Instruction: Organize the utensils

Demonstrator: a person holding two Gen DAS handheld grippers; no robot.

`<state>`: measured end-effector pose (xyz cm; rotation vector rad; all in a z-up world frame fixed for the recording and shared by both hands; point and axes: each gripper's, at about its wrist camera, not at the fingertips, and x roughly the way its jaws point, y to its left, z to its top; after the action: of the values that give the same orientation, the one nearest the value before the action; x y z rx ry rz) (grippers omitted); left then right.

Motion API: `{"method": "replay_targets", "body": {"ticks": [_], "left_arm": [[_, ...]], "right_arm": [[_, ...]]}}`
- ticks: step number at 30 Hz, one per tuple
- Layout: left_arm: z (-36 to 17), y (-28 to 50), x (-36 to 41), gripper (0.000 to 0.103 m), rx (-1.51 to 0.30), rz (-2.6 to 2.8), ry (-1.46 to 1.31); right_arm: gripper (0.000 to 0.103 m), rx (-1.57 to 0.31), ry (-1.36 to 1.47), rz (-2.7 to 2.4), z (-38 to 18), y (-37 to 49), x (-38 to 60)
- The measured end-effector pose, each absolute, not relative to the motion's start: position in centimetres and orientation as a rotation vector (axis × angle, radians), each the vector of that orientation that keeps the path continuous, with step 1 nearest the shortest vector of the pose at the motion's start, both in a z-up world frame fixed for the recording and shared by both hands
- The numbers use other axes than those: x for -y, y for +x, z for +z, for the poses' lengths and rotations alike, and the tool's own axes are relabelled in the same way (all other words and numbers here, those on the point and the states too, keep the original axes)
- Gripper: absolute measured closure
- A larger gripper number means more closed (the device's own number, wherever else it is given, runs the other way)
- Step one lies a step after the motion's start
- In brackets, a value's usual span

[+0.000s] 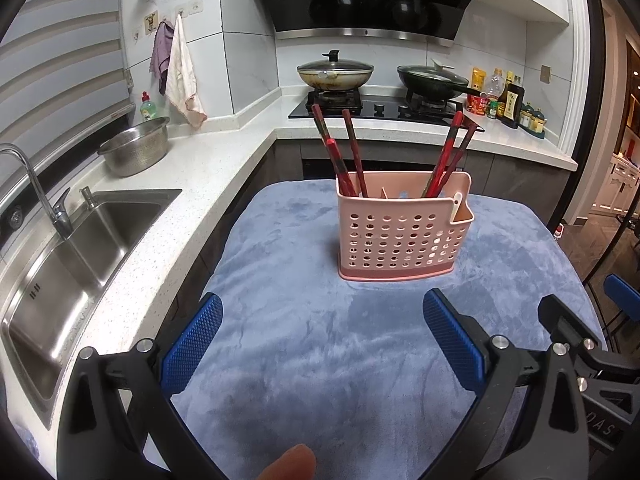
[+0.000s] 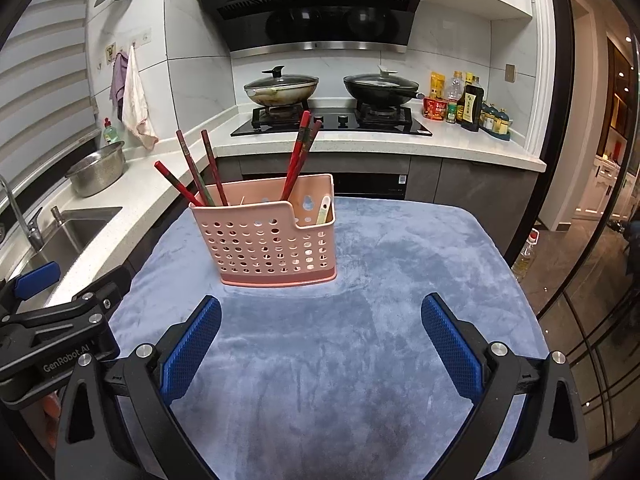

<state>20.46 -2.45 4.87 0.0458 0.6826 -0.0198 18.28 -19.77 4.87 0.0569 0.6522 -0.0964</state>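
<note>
Pink perforated plastic holder [image 1: 404, 226] stands upright mid-surface on a blue plush cloth [image 1: 320, 352], its long side across the view. Red chopsticks [image 1: 340, 152] lean left at one end, another bunch [image 1: 448, 156] leans right. White counter with a steel sink [image 1: 80, 236] runs along the left; stove [image 2: 332, 120] behind. Left tool [image 1: 322, 340] and right tool [image 2: 320, 340] hover near the cloth's front edge, both spread wide, holding nothing

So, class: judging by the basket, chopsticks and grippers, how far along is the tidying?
Done: red chopsticks stand in the pink basket in two bunches, and a pale spoon sits in its side pocket. In hand: nothing; the left gripper and right gripper are open. Left: no loose utensils show on the blue cloth.
</note>
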Motion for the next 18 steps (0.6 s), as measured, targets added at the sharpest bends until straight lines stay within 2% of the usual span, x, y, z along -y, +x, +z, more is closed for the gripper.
{"method": "replay_targets", "body": {"ticks": [18], "left_arm": [[4.47, 20.22, 2.65, 0.007, -0.691, -0.002, 0.053]], "right_arm": [[0.006, -0.669, 0.063, -0.1, 4.33, 18.12, 19.72]]}}
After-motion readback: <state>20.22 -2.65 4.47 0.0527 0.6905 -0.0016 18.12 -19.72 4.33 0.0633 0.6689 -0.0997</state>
